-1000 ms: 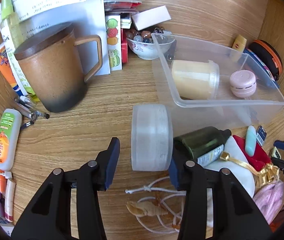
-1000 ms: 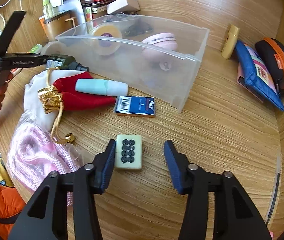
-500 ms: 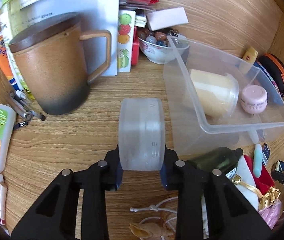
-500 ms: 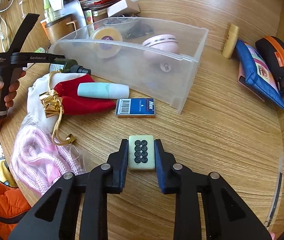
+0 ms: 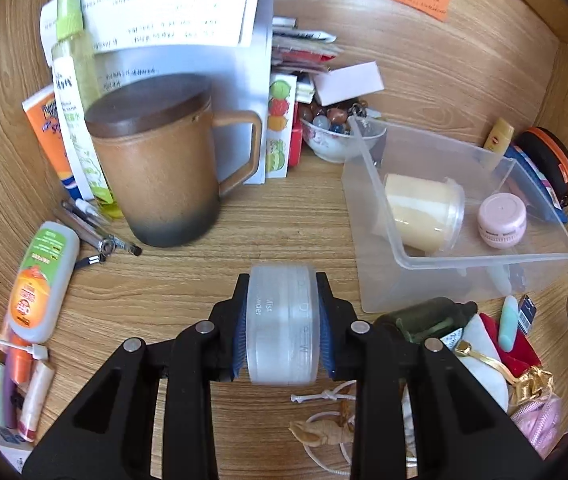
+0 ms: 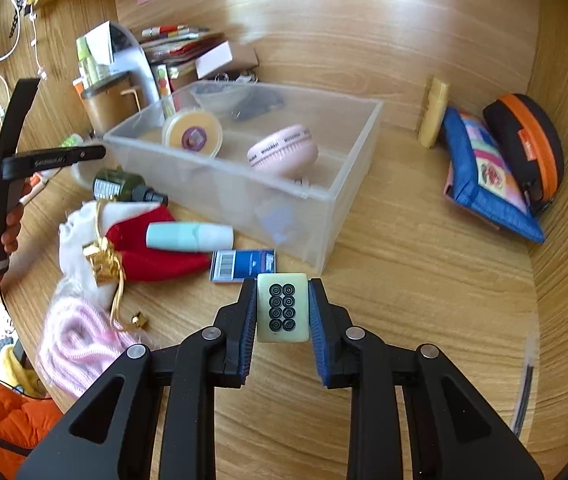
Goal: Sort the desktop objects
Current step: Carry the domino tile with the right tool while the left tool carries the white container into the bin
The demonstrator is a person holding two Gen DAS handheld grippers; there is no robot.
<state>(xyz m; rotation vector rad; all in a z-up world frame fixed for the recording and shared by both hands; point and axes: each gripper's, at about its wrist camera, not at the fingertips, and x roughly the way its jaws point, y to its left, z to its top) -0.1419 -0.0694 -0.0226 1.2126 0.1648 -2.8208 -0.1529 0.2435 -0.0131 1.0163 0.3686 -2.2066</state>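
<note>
Desktop clutter is being sorted into the clear plastic bin (image 6: 339,196), which already holds a yellow tub (image 6: 192,133) and a pink round case (image 6: 284,152). The left gripper (image 5: 282,334) is clamped on a frosted round jar (image 5: 282,324), held just short of the bin's near-left corner. The right gripper (image 6: 282,312) pinches a mahjong tile (image 6: 282,307) by its long sides, above the desk (image 6: 423,280) in front of the bin. Both picks look complete, so the carry is in hand. Next, each load likely needs to clear the bin's wall before its jaws part over a free patch of floor.
</note>
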